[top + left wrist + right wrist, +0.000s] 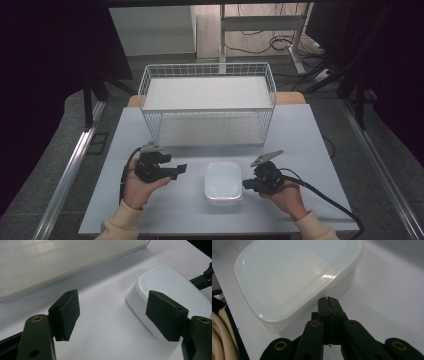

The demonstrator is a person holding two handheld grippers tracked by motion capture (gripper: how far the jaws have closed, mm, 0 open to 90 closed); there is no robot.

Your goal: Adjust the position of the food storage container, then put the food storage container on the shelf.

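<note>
a lidded white container [223, 182] is seen on the table [300, 135], at 6 o'clock from the wire basket [207, 102]. the left gripper [181, 170] at its 9 o'clock is held wide open, empty; the right gripper [246, 184] at 3 o'clock is closed on nothing.

A white wire basket [207, 102] stands behind a lidded plastic container [223, 182] on the table [300, 135].

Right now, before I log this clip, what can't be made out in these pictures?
- Contents of the lidded white plastic container: its cloudy lid hides them in every view.
- White wire basket: the left gripper view's top edge crops it.
- Right gripper: whether its shut jaws touch the container's wall, too small in the high view.
- Left gripper: open, beside the container.
</note>
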